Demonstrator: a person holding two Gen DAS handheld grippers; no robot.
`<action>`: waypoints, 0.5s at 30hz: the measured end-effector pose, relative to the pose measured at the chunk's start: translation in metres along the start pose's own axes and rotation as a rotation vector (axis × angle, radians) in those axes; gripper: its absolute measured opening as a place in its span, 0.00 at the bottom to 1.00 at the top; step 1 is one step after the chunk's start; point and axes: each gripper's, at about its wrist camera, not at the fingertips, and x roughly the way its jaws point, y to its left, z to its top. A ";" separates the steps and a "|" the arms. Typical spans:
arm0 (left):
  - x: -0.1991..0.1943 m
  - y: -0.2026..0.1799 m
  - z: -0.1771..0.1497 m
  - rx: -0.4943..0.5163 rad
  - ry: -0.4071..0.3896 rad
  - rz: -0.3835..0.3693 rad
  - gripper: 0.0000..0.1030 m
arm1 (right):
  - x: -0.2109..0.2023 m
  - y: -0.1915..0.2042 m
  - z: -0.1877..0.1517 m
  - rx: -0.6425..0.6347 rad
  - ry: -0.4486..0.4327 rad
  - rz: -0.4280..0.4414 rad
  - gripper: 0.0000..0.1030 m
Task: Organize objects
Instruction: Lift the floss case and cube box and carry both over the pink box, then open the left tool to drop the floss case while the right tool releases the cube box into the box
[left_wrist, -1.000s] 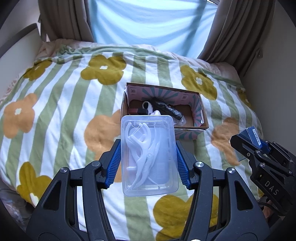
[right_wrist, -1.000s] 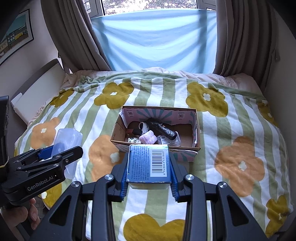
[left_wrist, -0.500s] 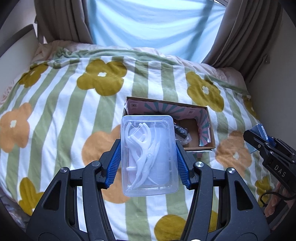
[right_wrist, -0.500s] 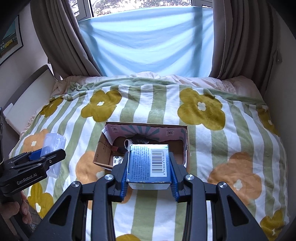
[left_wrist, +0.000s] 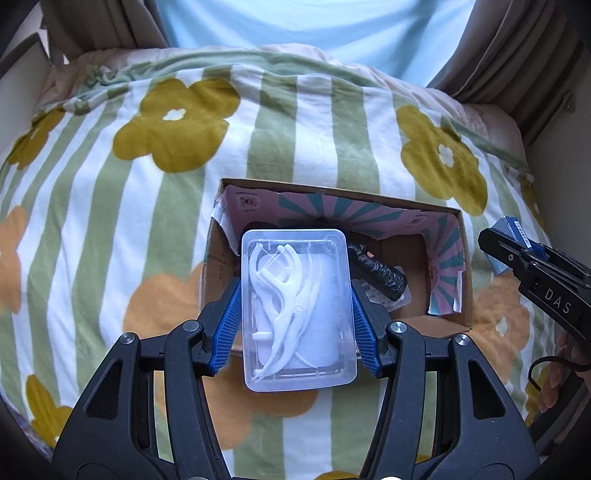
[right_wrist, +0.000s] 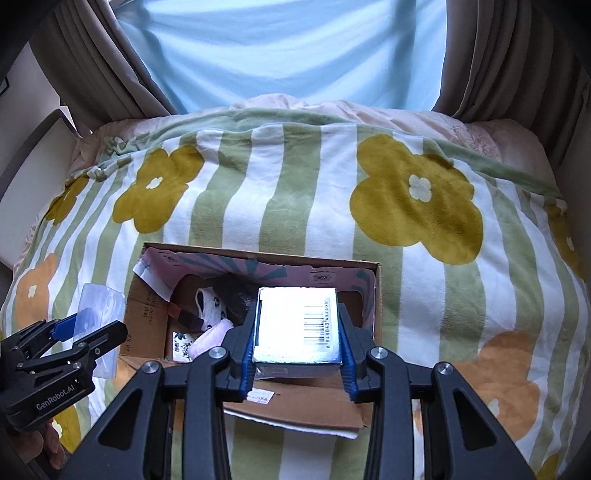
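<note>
Your left hand-held gripper was clamped on a clear rectangular plastic case of white floss picks, its blue pads pressed against the case's long sides. You held it level above the near-left edge of the open brown cardboard box with a pink-and-teal printed lining. Your right hand-held gripper was closed on a blue rectangular carton with a white barcode label, held flat above the box's near-right part, the label glaring in the light.

In the left wrist view, that gripper came in from the right edge just beside the box, and part of your hand showed beneath it.

Below the two held things, the box lay on a white bed cover with green stripes and yellow and orange flowers. Inside it sat a black ridged cylinder, a white cloth with dark print, a pale pink roll and a small printed packet; both held items hid much of the box's floor.

Beyond the bed hung a pale blue sheet between brown curtains.
</note>
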 end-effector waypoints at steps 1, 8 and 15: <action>0.010 -0.001 0.003 -0.002 0.011 0.001 0.50 | 0.013 -0.002 0.002 0.001 0.019 0.003 0.33; 0.084 -0.008 0.018 0.000 0.069 0.019 0.50 | 0.086 -0.008 0.004 0.076 0.124 0.002 0.33; 0.118 -0.012 0.015 0.014 0.114 0.028 0.50 | 0.109 -0.010 0.001 0.098 0.150 0.015 0.33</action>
